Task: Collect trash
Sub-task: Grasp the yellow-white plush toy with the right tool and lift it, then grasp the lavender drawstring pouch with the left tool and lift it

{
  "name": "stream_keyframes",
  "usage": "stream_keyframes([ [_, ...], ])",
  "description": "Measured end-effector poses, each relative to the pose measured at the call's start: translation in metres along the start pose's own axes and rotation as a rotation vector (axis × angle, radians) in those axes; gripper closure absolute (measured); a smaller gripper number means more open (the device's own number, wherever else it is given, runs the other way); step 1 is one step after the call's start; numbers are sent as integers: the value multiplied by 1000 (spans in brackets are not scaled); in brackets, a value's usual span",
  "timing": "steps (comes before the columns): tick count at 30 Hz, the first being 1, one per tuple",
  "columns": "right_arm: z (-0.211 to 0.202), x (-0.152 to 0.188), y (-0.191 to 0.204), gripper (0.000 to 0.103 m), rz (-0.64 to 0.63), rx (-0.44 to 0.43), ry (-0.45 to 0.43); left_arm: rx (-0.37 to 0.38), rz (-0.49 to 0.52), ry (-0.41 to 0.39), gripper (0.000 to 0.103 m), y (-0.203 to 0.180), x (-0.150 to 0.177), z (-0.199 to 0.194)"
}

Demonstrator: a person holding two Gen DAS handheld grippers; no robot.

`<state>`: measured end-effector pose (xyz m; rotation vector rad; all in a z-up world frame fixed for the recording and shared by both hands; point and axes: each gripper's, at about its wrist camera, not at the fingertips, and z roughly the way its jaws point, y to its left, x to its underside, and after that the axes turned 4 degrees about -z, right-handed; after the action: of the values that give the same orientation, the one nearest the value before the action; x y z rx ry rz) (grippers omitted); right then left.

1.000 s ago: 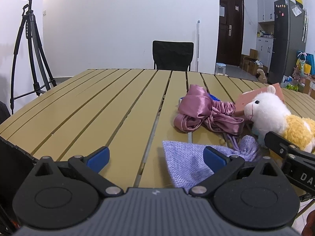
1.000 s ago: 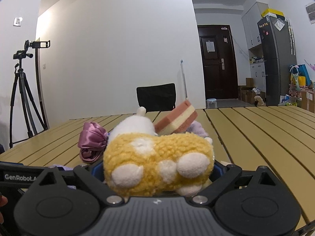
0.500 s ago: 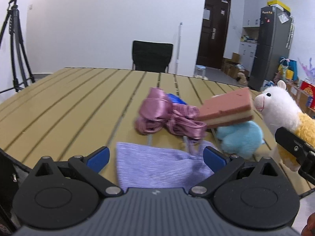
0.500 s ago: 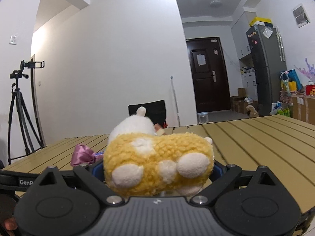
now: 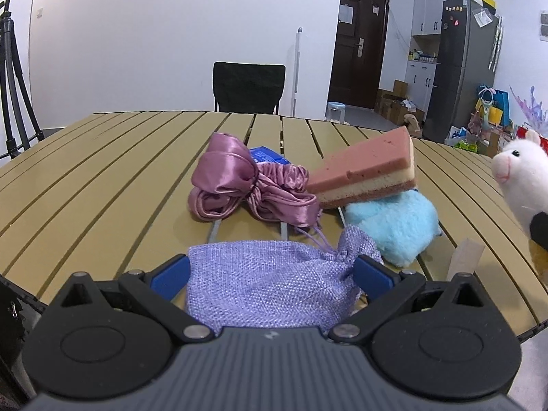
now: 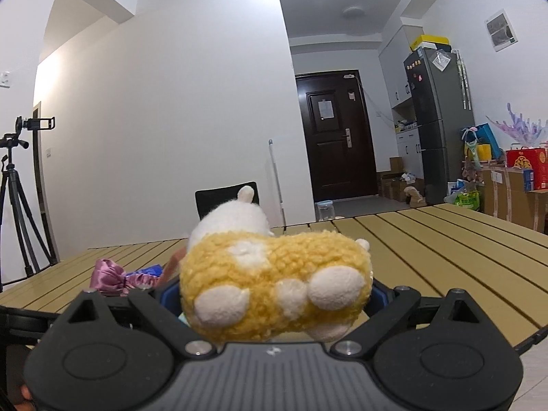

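Note:
A lilac woven drawstring pouch (image 5: 274,284) lies on the slatted table (image 5: 102,188), right between the blue pads of my left gripper (image 5: 272,275), which stands open around it. Behind it are a pink satin bow (image 5: 246,185), a blue packet (image 5: 269,156), a pink-and-cream sponge (image 5: 366,171) and a light blue fluffy piece (image 5: 394,226) under the sponge. My right gripper (image 6: 274,294) is shut on a yellow-and-white plush alpaca (image 6: 274,284) held above the table. Its white head (image 5: 520,185) shows at the right edge of the left wrist view.
A paper slip (image 5: 465,260) stands near the table's right edge. A black chair (image 5: 248,85) is at the far side, with a tripod (image 5: 10,68) left of the table. A fridge (image 6: 438,123) and boxes stand at the right.
My left gripper has swung right and moved in, so the lilac pouch now sits between its fingers. The right gripper has lifted the plush, uncovering the blue fluffy piece.

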<state>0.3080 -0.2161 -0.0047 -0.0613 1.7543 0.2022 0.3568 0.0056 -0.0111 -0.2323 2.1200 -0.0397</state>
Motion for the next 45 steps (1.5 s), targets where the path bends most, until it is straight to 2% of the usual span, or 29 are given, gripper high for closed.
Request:
stream_keyframes([
  [7, -5, 1, -12, 7, 10, 25, 9, 15, 26, 21, 0, -10, 7, 8],
  [18, -7, 4, -22, 7, 12, 42, 26, -2, 50, 7, 2, -17, 13, 11],
  [21, -9, 6, -21, 7, 10, 42, 30, -8, 62, 4, 10, -21, 15, 9],
  [23, -8, 5, -20, 7, 9, 41, 32, 3, 72, -1, 21, -24, 16, 7],
  [27, -7, 3, -17, 7, 14, 35, 34, 25, 93, -6, 36, -26, 17, 3],
  [29, -5, 2, -17, 7, 15, 32, 34, 37, 99, -11, 53, -25, 17, 2],
  [30, -5, 1, -18, 7, 14, 31, 33, 44, 98, -11, 56, -25, 17, 1],
  [32, -5, 2, -17, 7, 12, 27, 35, 51, 99, -13, 70, -24, 17, 0],
  [34, -5, 3, -19, 7, 12, 24, 37, 58, 99, -17, 77, -23, 16, -2],
  [38, -5, 4, -18, 7, 7, 16, 41, 61, 79, -19, 84, -19, 15, -4],
  [45, -11, 5, -15, 7, -3, -1, 37, 80, 75, -40, 86, -16, 14, -17],
])
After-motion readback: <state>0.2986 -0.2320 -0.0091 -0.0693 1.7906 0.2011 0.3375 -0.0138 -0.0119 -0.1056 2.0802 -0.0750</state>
